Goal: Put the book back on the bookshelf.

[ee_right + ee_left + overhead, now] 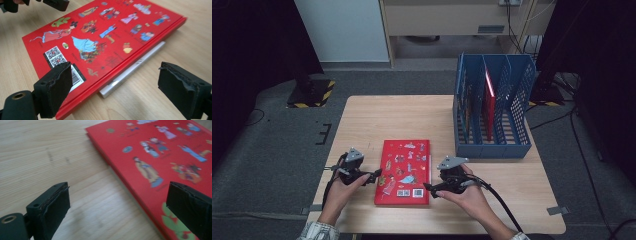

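Observation:
A red hardcover book (403, 171) with cartoon figures, a QR code and a barcode lies flat on the wooden table (412, 115), near its front edge. My left gripper (375, 175) is at the book's left edge; in the left gripper view its jaws stand open (117, 205), straddling that edge of the book (162, 152) without touching it. At the book's right edge near the front corner, my right gripper (429, 189) is also open (117, 87), one jaw over the cover (100, 37), the other over bare table. A thin white book or booklet (132, 68) pokes out from under the red one.
A blue three-slot file rack (512, 107) stands at the table's back right, with a red book (488, 102) upright in its middle slot and another in the left slot. My left gripper (35, 3) appears at the top left of the right gripper view. Dark floor surrounds the table.

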